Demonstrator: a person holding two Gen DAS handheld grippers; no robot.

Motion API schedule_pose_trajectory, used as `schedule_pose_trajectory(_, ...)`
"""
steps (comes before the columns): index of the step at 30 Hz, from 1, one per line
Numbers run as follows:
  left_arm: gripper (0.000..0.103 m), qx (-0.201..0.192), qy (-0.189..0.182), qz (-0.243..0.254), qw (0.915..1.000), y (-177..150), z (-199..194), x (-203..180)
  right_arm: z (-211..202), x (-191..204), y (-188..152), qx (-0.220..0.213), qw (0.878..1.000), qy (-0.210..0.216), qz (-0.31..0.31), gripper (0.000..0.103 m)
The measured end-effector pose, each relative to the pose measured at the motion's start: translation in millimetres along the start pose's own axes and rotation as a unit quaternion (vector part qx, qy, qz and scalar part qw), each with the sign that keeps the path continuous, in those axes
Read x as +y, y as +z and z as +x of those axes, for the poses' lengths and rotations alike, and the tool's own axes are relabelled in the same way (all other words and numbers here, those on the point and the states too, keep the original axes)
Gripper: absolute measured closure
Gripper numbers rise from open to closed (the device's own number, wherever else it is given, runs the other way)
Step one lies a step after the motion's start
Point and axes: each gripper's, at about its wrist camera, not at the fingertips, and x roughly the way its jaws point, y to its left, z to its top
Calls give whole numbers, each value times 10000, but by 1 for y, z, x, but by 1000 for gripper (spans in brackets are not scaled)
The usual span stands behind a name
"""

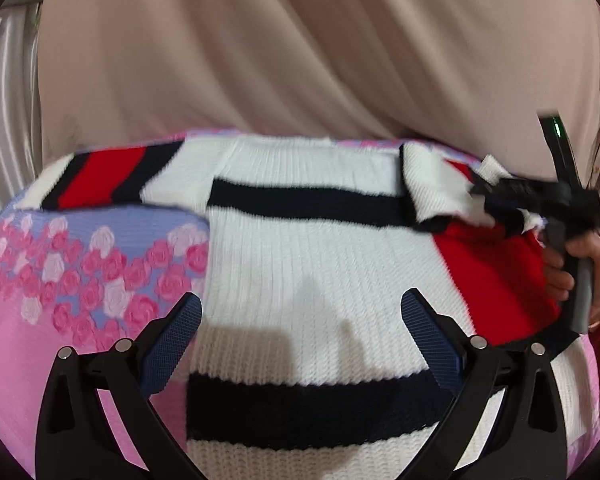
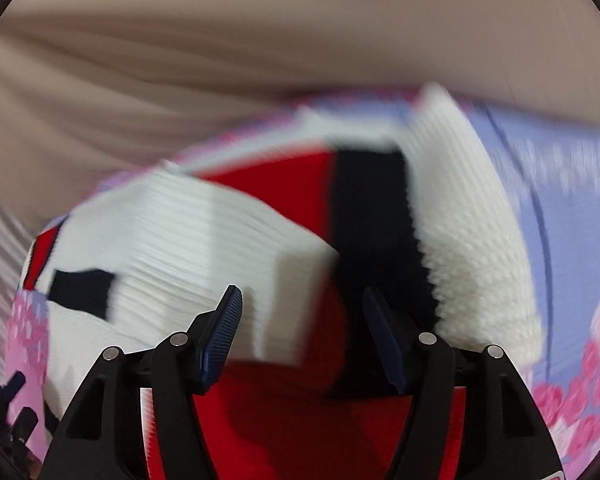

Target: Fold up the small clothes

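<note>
We see no container here; the sweater [image 1: 320, 248] lies flat on a floral sheet [image 1: 72, 276], white ribbed knit with navy bands and red blocks. Our left gripper [image 1: 300, 344] hovers over the sweater's lower body with its jaws spread wide and nothing between them, 2 blue pads [image 1: 172, 340] clear of the knit. In the left wrist view our right gripper [image 1: 484, 196] sits at the sweater's right side, by a sleeve [image 1: 432, 184] folded in over the body, gripped by a hand [image 1: 580, 272]. The right wrist view is blurred: its jaws stand partly apart above red and white knit [image 2: 284, 400], and we cannot tell whether they touch it. The sweater's left edge leaves open sheet beside it. A beige curtain [image 1: 300, 48] hangs just behind the far edge.
</note>
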Motion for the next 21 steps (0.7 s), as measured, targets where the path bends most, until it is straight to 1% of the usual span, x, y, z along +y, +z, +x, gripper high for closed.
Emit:
schedule_pose_trajectory(1, 5, 65, -47, -38, 10000, 0, 4, -2, 2, 7, 4, -46, 10000, 32, -66, 60)
schedule_pose_trajectory(2, 5, 166, -122, -117, 9997, 0, 10, -4, 5, 19, 12, 34, 9995, 299, -121, 93)
schedule_pose_trajectory(3, 5, 243, -220, -223, 9992, 2, 15, -7, 4, 30, 18, 2, 9988, 477, -106, 93)
schedule_pose_trajectory(4, 5, 283, -322, -300, 9986, 3, 17, -10, 3, 47, 27, -60, 9970, 758, -139, 94)
schedule_pose_trajectory(5, 5, 317, -412, -357, 9980, 3, 18, -14, 3, 73, 38, -85, 9925, 1179, -296, 97)
schedule_pose_trajectory(6, 5, 336, -516, -401, 9973, 6, 19, -19, 2, 93, 44, -94, 9886, 1436, -434, 97)
schedule_pose_trajectory(8, 5, 262, -532, -359, 9976, 10, 19, -29, 1, 138, 52, -13, 9756, 2060, -762, 97)
schedule_pose_trajectory(9, 5, 219, -509, -312, 9980, 12, 20, -32, 2, 168, 54, 136, 9610, 2554, -1048, 97)
schedule_pose_trajectory(10, 5, 167, -465, -223, 9985, 16, 22, -38, 1, 184, 54, 162, 9569, 2630, -1224, 97)
schedule_pose_trajectory(11, 5, 147, -436, -160, 9988, 20, 26, -43, 0, 194, 54, 134, 9567, 2568, -1365, 96)
schedule_pose_trajectory(12, 5, 154, -437, -134, 9988, 22, 30, -45, -5, 199, 53, -11, 9579, 2429, -1530, 92)
schedule_pose_trajectory(13, 5, 191, -446, -127, 9987, 27, 36, -48, -11, 194, 51, -217, 9604, 2282, -1582, 89)
schedule_pose_trajectory(14, 5, 228, -461, -139, 9986, 31, 43, -49, -16, 182, 49, -422, 9658, 2049, -1534, 78)
schedule_pose_trajectory(15, 5, 260, -453, -184, 9985, 35, 49, -47, -29, 159, 48, -580, 9715, 1793, -1437, 64)
schedule_pose_trajectory(16, 5, 272, -448, -224, 9984, 38, 53, -44, -33, 134, 44, -760, 9787, 1400, -1296, 60)
schedule_pose_trajectory(17, 5, 295, -438, -273, 9982, 41, 59, -39, -38, 118, 40, -853, 9835, 1061, -1191, 57)
schedule_pose_trajectory(18, 5, 335, -351, -349, 9982, 45, 66, -32, -41, 81, 30, -921, 9891, 538, -1011, 56)
schedule_pose_trajectory(19, 5, 357, -326, -428, 9979, 48, 71, -26, -43, 64, 25, -921, 9908, 347, -927, 56)
schedule_pose_trajectory(21, 5, 417, -283, -568, 9971, 55, 85, -14, -46, 8, -2, -838, 9941, -278, -625, 55)
